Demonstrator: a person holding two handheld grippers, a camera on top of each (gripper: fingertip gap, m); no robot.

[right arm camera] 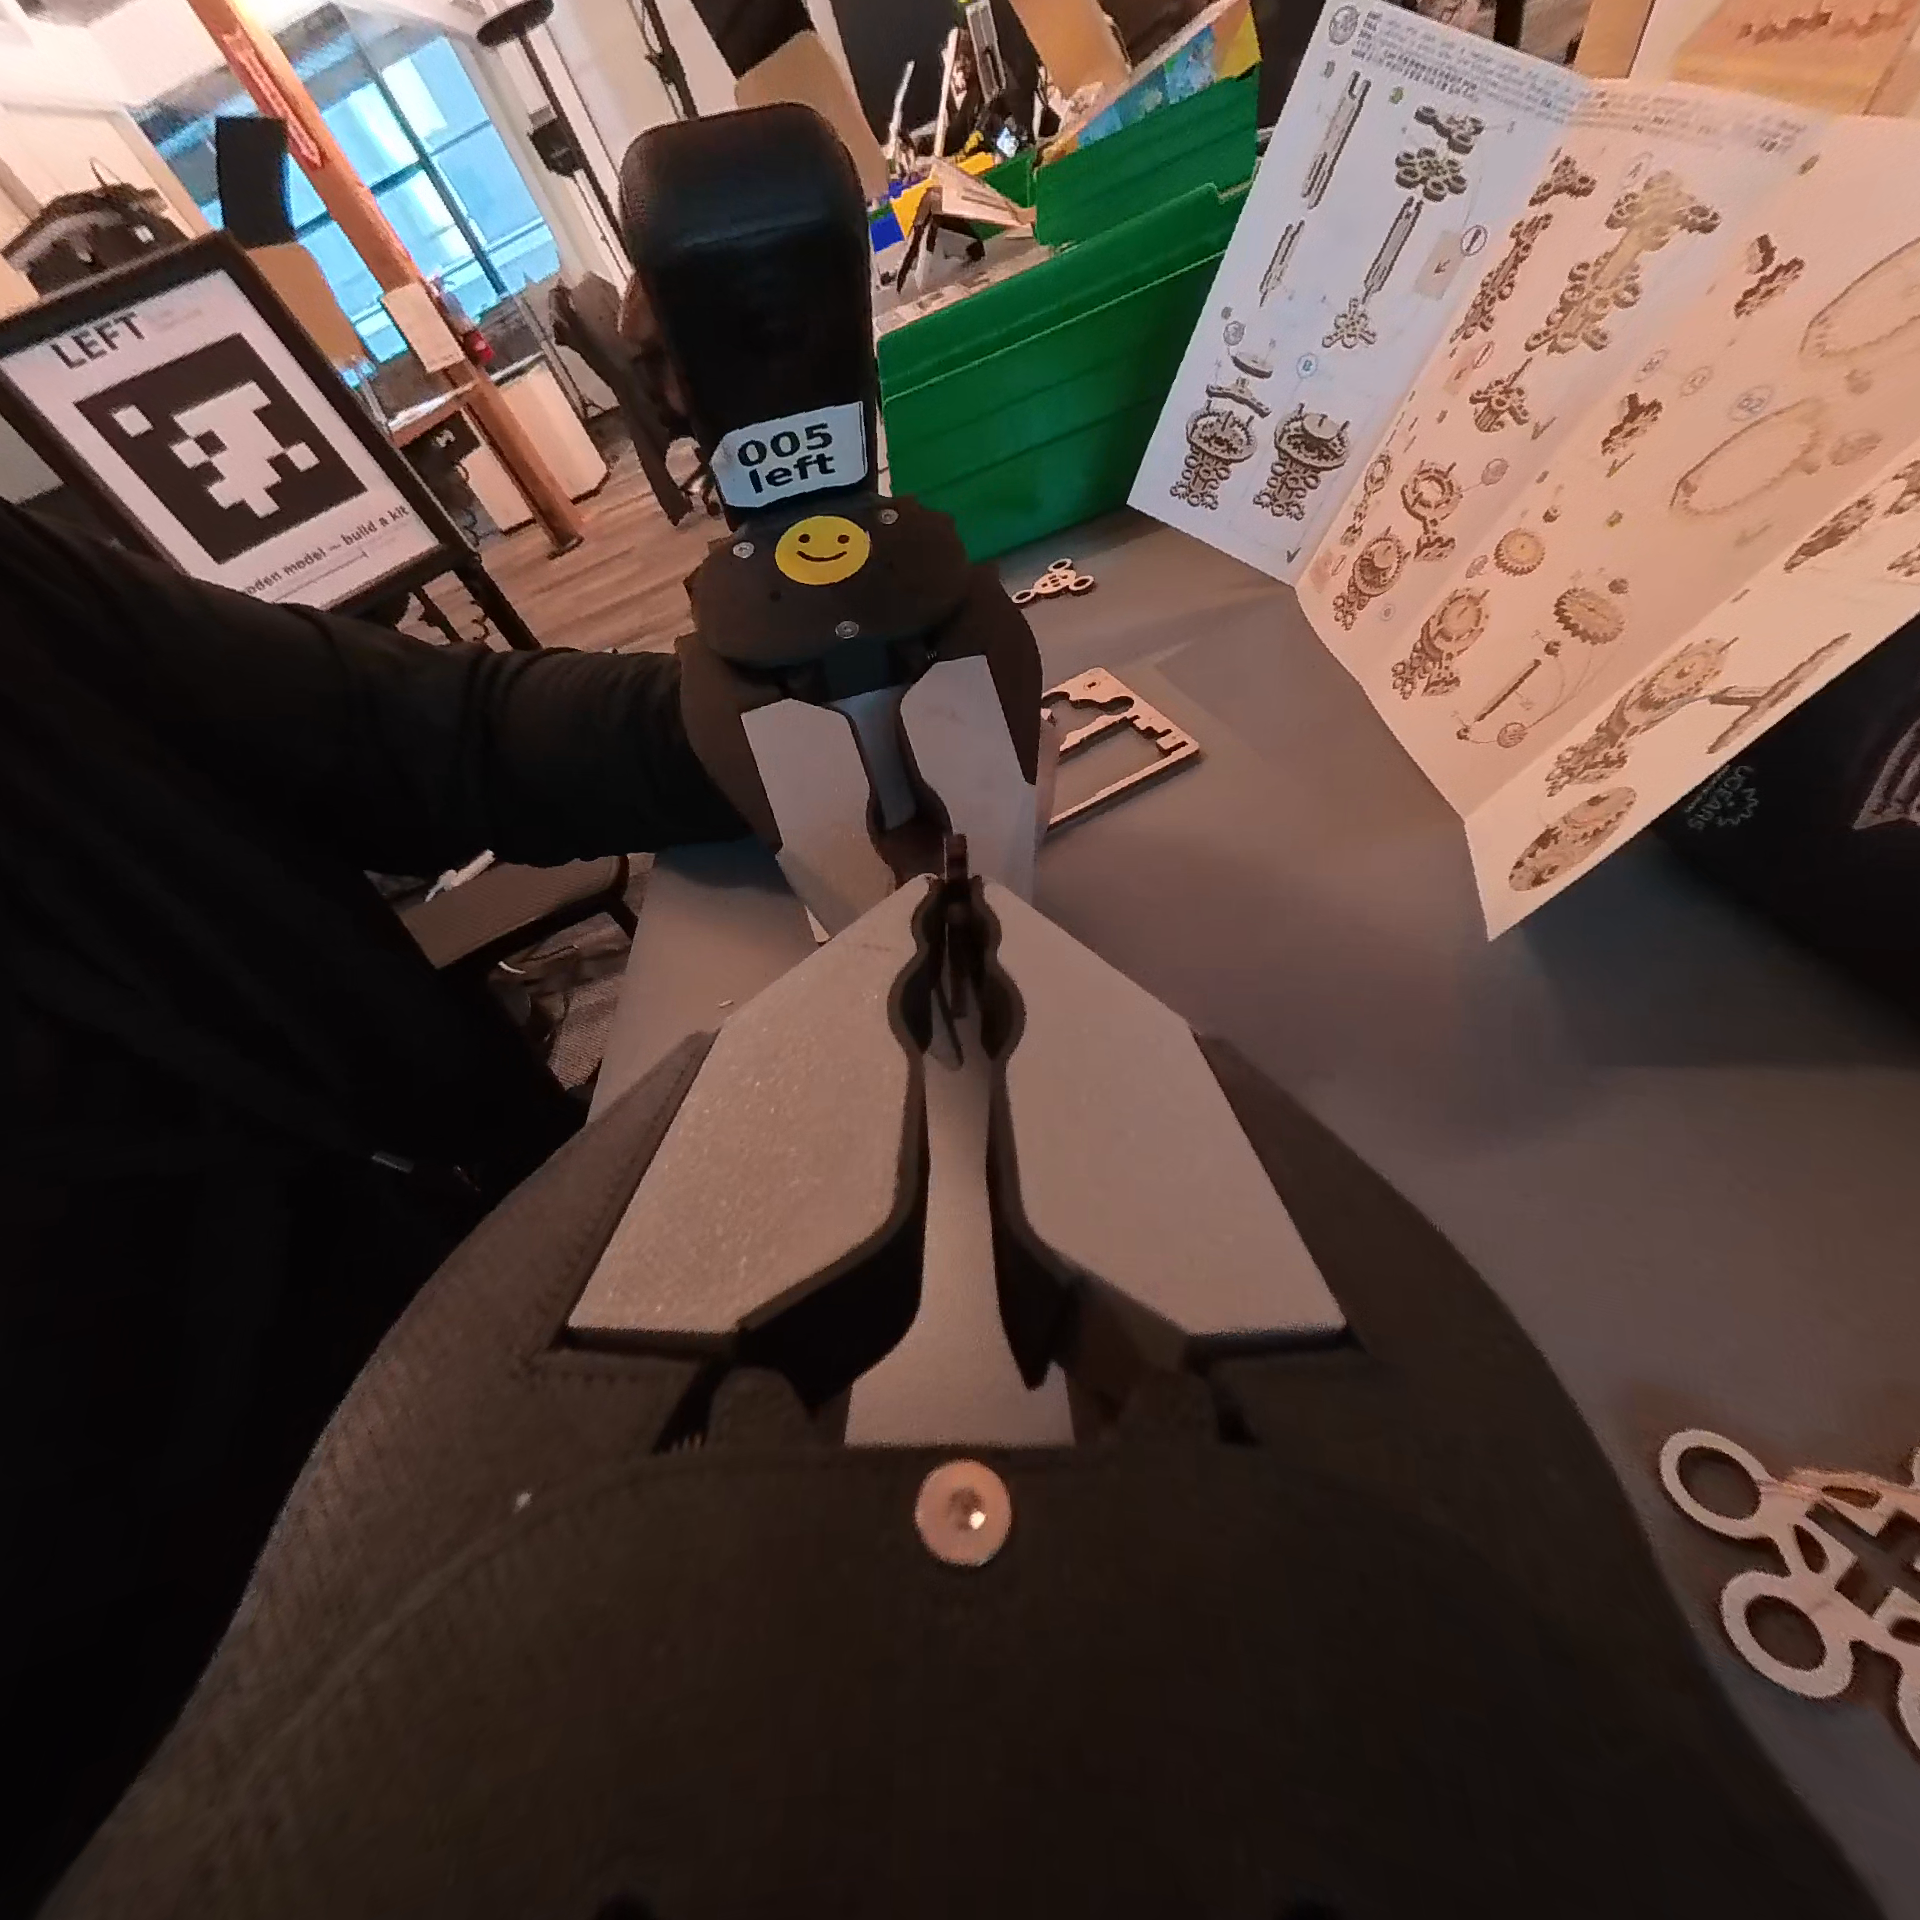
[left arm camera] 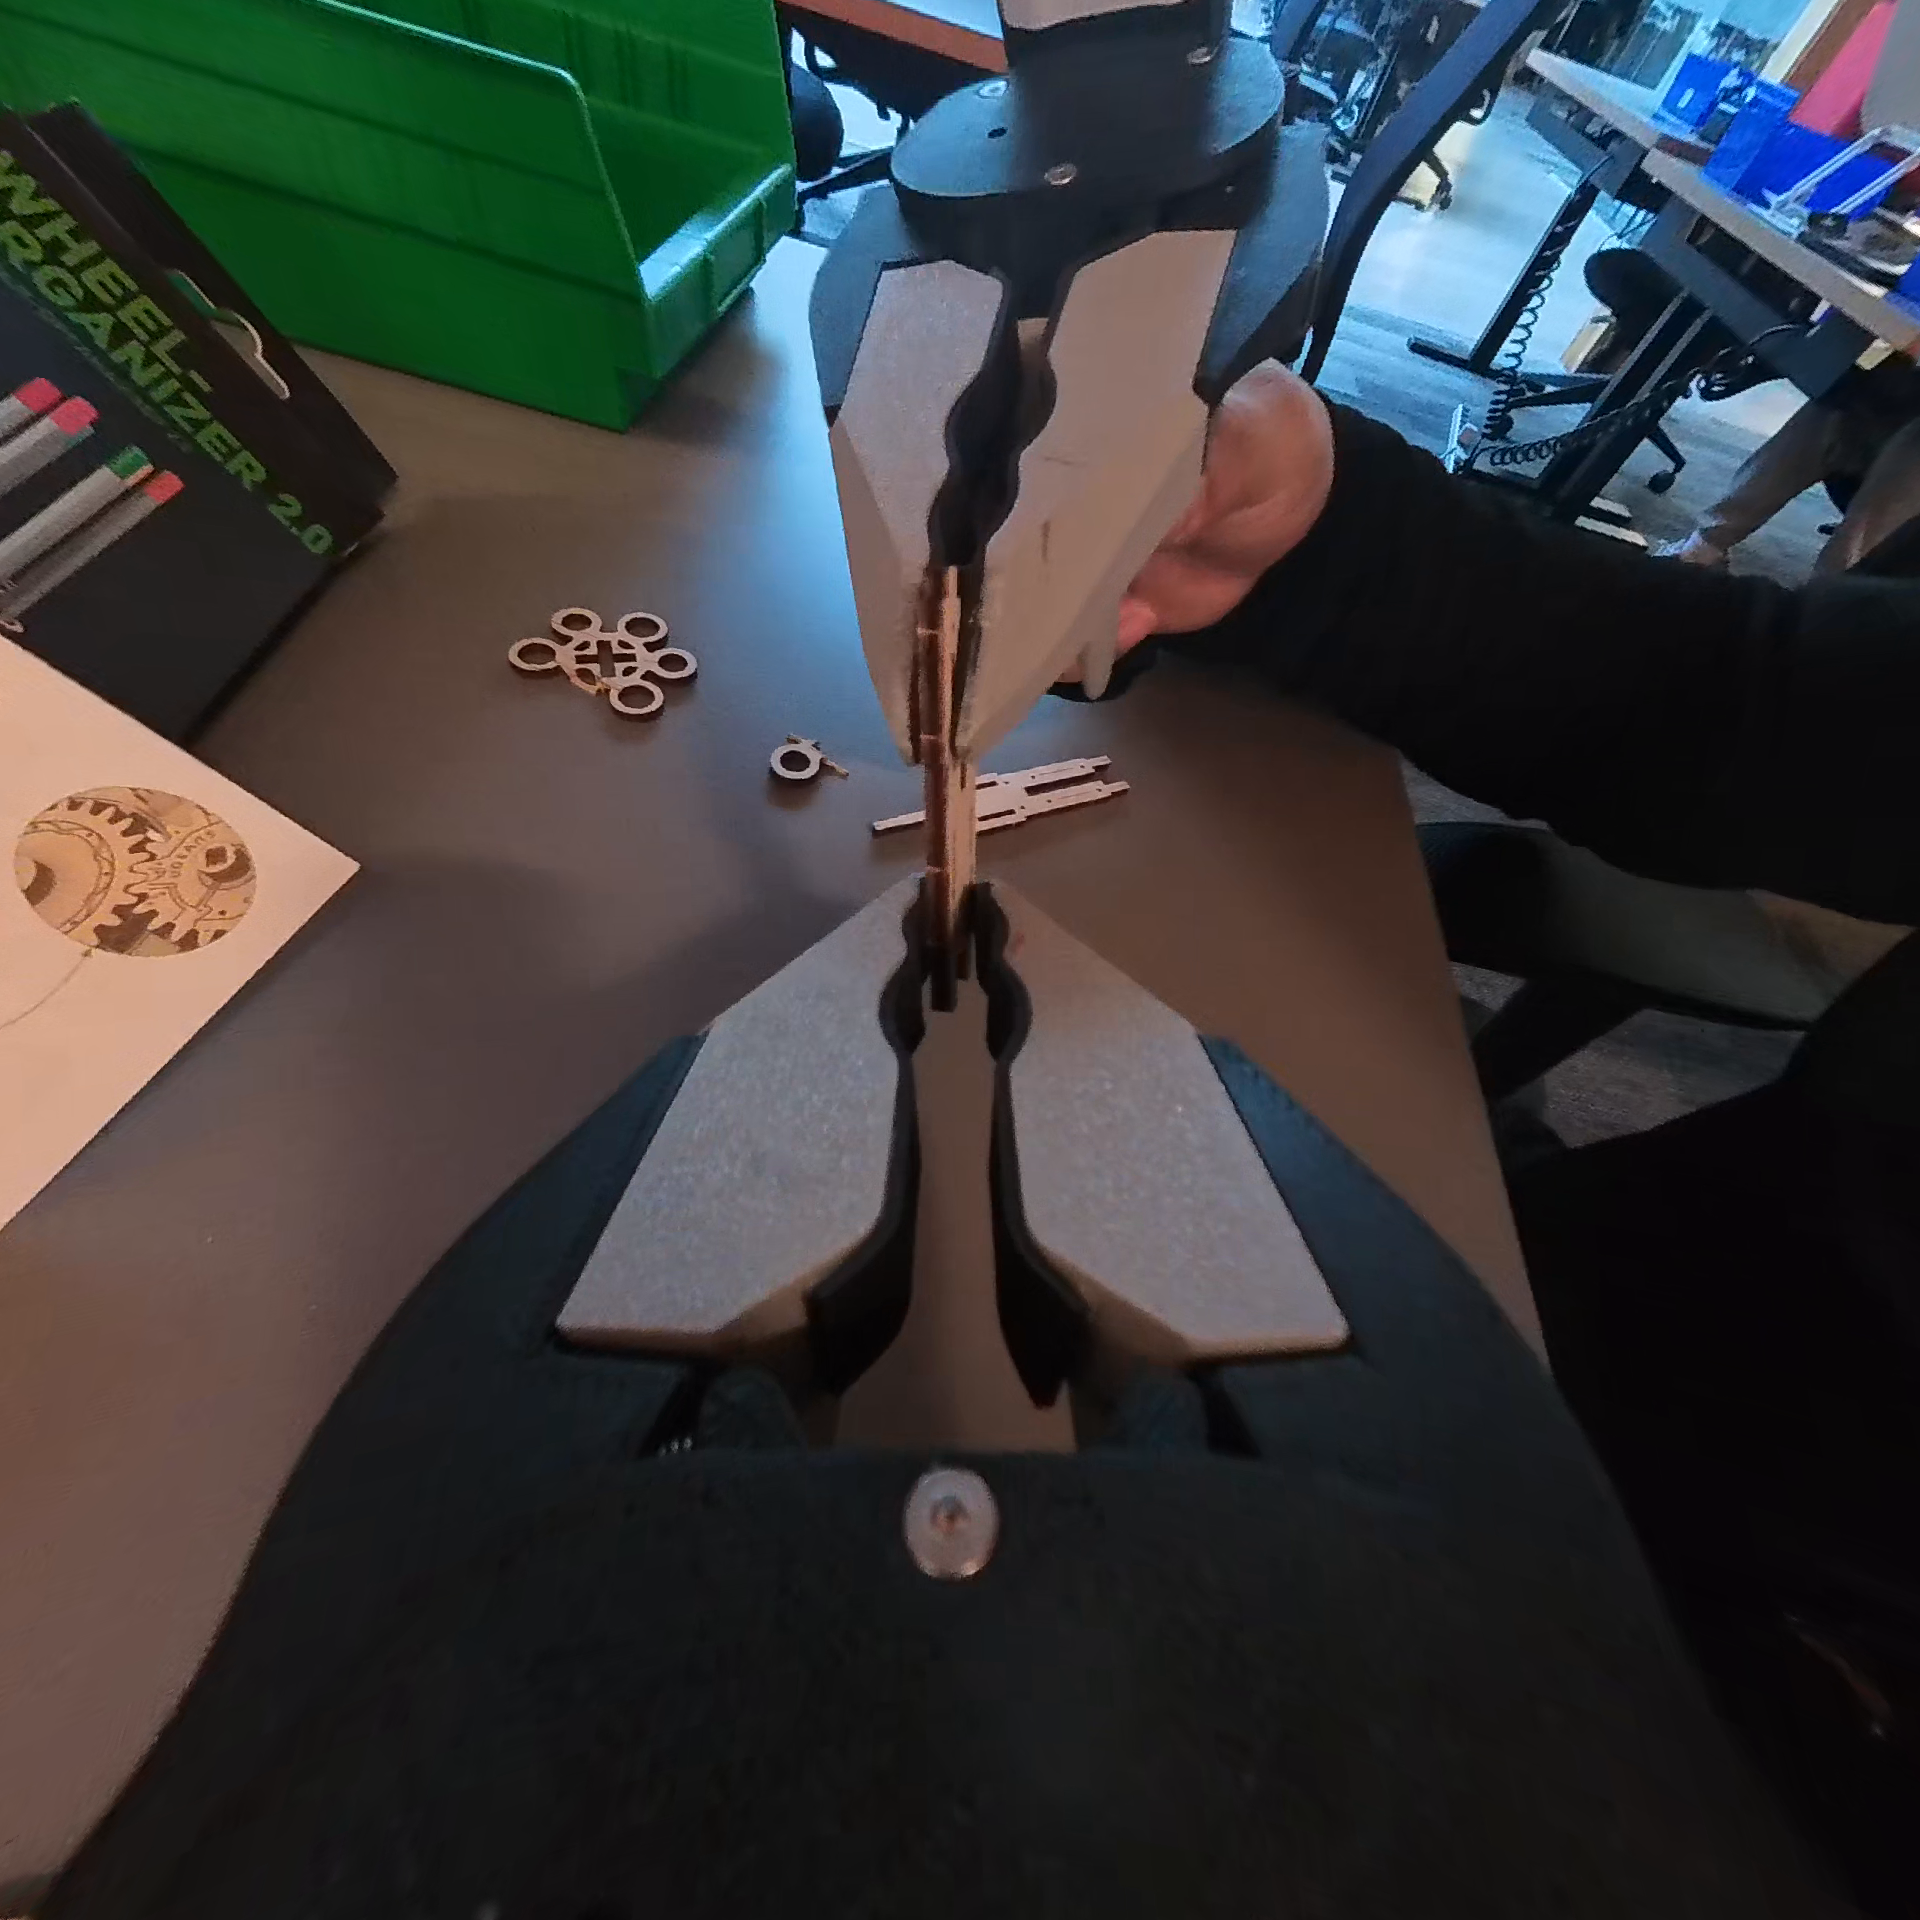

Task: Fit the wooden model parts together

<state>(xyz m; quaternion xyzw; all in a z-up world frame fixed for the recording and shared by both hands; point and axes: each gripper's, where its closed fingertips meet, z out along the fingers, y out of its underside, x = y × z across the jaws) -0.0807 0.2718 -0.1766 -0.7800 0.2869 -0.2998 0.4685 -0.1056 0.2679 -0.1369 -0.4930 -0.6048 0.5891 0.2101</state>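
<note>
A thin stack of wooden strips (left arm camera: 951,821) hangs edge-on above the dark table (left arm camera: 520,935), held at both ends. My left gripper (left arm camera: 948,935) is shut on its near end. My right gripper (left arm camera: 935,727) comes down from above and is shut on its far end. In the right wrist view the strip's edge (right arm camera: 954,862) sticks out past my right gripper (right arm camera: 951,935), and my left gripper (right arm camera: 904,821) stands just behind it. Loose parts lie on the table: a ring cluster (left arm camera: 606,663), a small ring piece (left arm camera: 800,758) and a flat slotted strip (left arm camera: 1049,792).
A green bin (left arm camera: 468,187), a black box (left arm camera: 156,416) and a white sheet (left arm camera: 125,883) lie to the left. In the right wrist view an unfolded instruction sheet (right arm camera: 1558,468) stands at the right, with a punched-out wooden frame (right arm camera: 1122,738) behind the grippers and a ring cluster (right arm camera: 1787,1579) nearby. My right fingertips sit around 4 cm from my left ones.
</note>
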